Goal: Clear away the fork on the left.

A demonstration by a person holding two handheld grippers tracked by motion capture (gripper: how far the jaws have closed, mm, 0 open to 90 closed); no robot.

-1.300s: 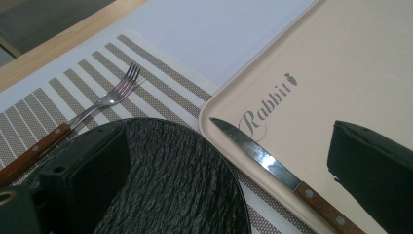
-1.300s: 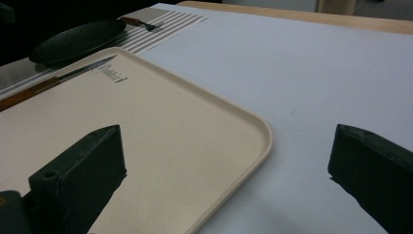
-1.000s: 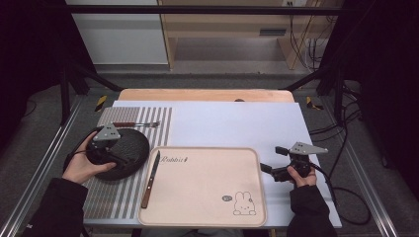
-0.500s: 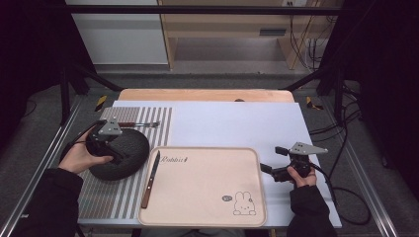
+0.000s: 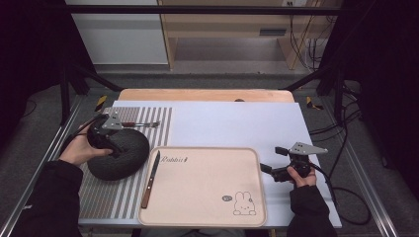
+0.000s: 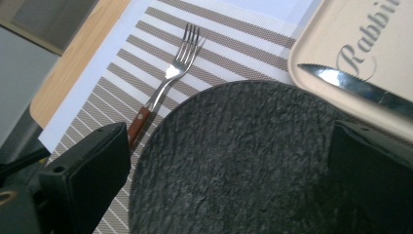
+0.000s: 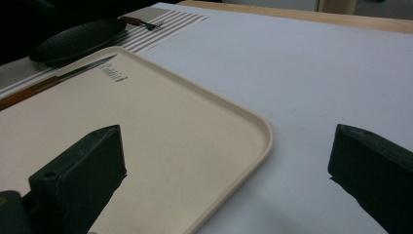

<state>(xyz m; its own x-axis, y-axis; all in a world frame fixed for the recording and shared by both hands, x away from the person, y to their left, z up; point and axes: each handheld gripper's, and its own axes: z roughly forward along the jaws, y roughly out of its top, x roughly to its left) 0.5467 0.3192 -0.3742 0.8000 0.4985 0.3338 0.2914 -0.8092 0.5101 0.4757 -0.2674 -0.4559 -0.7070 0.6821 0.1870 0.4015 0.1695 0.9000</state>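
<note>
Black plate [image 5: 118, 160] lies on the striped mat [image 5: 106, 197], directly under and ahead of the left gripper [image 5: 109, 139], whose jaws stand spread to either side of the plate's dark, rough surface in the left gripper view; whether they touch it I cannot tell. Beyond that gripper a fork [image 6: 170, 78] with a brown handle rests on the mat, just past the plate's far edge. To its right a knife [image 5: 150, 173] lies along the edge of the beige tray [image 5: 207, 197]. The right gripper [image 5: 276, 165] hovers spread and empty just off the tray's right rim, over the white counter [image 5: 237, 123].
</note>
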